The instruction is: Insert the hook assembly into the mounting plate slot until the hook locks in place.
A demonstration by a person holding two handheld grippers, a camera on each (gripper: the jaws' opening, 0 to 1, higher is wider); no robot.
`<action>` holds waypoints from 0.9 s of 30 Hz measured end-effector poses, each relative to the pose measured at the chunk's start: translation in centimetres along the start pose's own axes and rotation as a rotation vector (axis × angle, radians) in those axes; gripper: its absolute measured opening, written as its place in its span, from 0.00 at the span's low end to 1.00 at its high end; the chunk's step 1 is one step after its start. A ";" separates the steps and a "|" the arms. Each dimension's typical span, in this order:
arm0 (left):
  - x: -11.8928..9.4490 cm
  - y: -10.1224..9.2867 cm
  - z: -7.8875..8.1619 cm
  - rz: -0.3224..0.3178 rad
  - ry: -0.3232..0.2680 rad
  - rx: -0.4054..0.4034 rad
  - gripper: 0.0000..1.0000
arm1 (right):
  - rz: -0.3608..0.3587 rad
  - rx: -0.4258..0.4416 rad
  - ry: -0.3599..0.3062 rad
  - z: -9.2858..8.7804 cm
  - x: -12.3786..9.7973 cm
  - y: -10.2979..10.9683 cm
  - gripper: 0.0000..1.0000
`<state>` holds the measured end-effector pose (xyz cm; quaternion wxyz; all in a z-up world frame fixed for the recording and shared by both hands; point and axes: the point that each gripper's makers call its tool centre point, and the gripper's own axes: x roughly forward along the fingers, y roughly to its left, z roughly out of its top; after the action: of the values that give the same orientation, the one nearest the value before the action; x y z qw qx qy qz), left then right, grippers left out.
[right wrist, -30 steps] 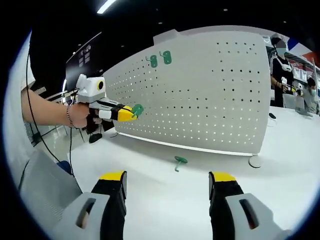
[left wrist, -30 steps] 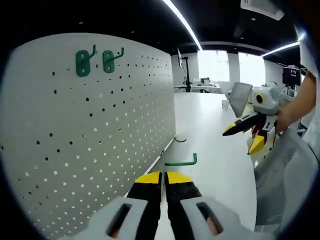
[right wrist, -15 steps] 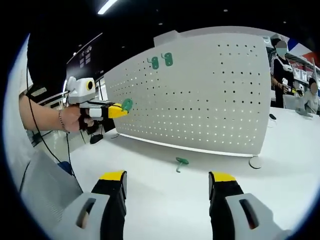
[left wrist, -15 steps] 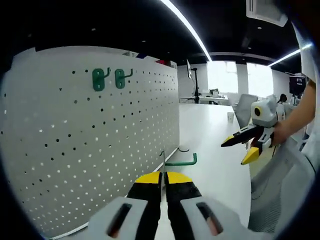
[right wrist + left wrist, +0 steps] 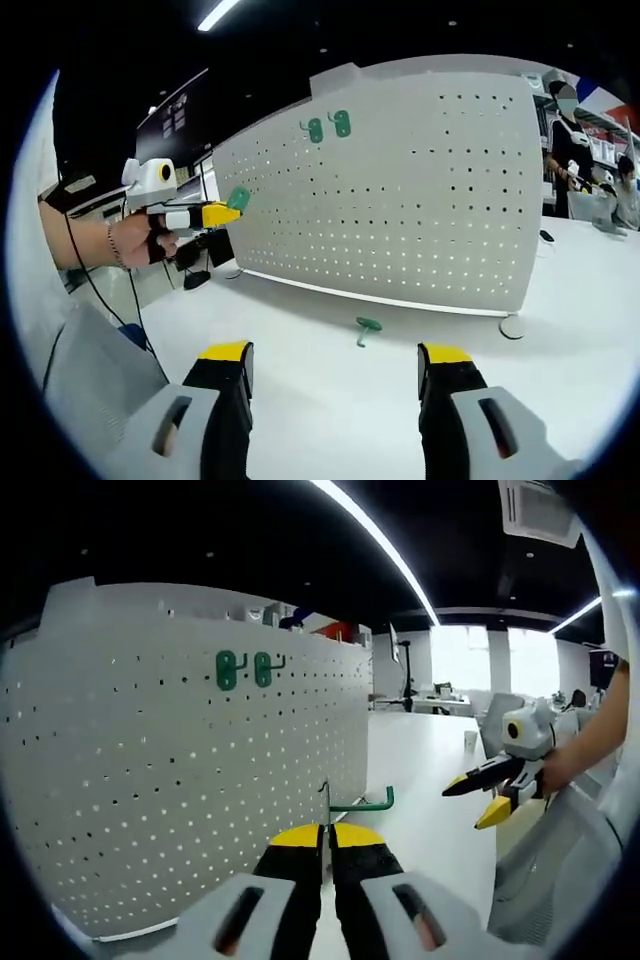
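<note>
White tabletop (image 5: 330, 390) stretches under a dim office ceiling with strip lights. From the left gripper view, the left gripper (image 5: 327, 833) has its yellow-tipped jaws pressed together on a green hook (image 5: 358, 802), whose bent arm juts out to the right just beyond the tips. Directly ahead and to the left of it stands the white perforated mounting plate (image 5: 180, 770), upright on the table, with two more green hooks (image 5: 243, 668) already seated side by side near its top edge. Off to its right, the right gripper (image 5: 487, 790) hangs in the air, jaws spread, held by a person's hand. In the right gripper view, that gripper's jaws stand wide apart with nothing between them; beyond them a loose green hook (image 5: 367, 327) lies on the table, near the plate's foot.
</note>
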<state>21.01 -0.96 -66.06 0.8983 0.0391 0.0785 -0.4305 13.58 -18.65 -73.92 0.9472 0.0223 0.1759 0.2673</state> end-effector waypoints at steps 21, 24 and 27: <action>-1.5 0.6 1.5 0.057 -0.087 -0.068 0.02 | 0.010 -0.012 -0.030 1.3 0.0 0.7 0.63; -1.5 0.5 1.4 0.056 -0.086 -0.068 0.02 | 0.025 -0.012 -0.096 2.9 -0.1 1.1 0.63; -1.5 0.5 1.3 0.058 -0.090 -0.074 0.02 | 0.060 -0.018 -0.192 4.9 -0.2 2.0 0.62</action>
<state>20.60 0.35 -64.51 0.9139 -0.0113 0.0529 -0.4023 14.08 -16.76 -68.97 0.9513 0.0445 0.0811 0.2939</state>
